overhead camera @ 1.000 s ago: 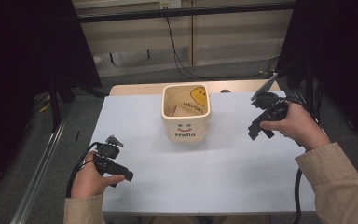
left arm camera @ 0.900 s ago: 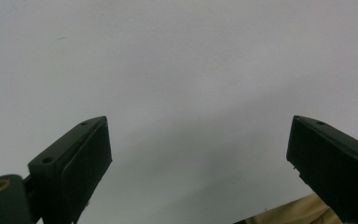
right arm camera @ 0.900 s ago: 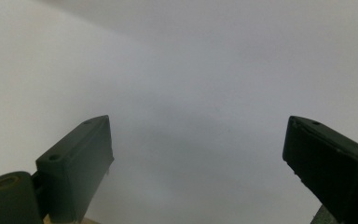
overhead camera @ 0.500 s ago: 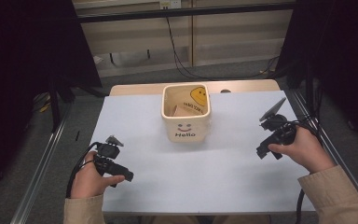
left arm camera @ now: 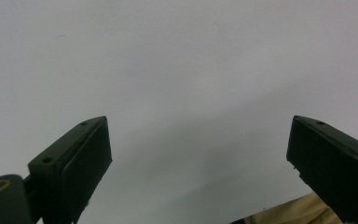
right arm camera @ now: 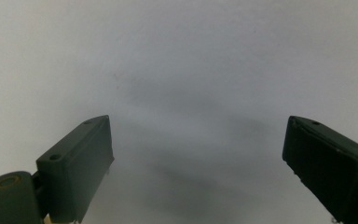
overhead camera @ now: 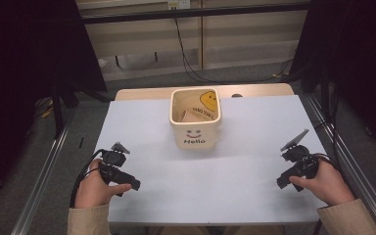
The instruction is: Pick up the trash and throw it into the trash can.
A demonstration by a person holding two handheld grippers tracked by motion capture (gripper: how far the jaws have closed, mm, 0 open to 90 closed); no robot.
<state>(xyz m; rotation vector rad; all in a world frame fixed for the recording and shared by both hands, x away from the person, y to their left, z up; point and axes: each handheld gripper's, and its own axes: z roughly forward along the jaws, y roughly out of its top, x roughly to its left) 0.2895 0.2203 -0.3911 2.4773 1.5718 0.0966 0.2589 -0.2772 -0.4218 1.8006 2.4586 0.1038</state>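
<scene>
A cream square pot [overhead camera: 196, 132] with a smiley and the word "Hello" on its front stands at the back middle of the white tabletop [overhead camera: 225, 196]. A brownish item [overhead camera: 188, 116] lies inside it. My left gripper [overhead camera: 134, 185] rests low at the near left, held in a hand; its jaws stand wide apart over bare white surface [left arm camera: 198, 140]. My right gripper [overhead camera: 279, 183] sits low at the near right, its grey plate tilted up behind it. Its jaws are also wide apart, with nothing between them [right arm camera: 198, 140]. Both grippers are far from the pot.
A strip of wooden table [overhead camera: 142, 93] shows behind the white top. Metal rails run along the left [overhead camera: 44, 171] and right [overhead camera: 357, 166] sides. Black cables [overhead camera: 186, 58] hang down the back wall onto the floor.
My right gripper has come down from beside the pot's right side toward the near right of the table. The left gripper has stayed where it was.
</scene>
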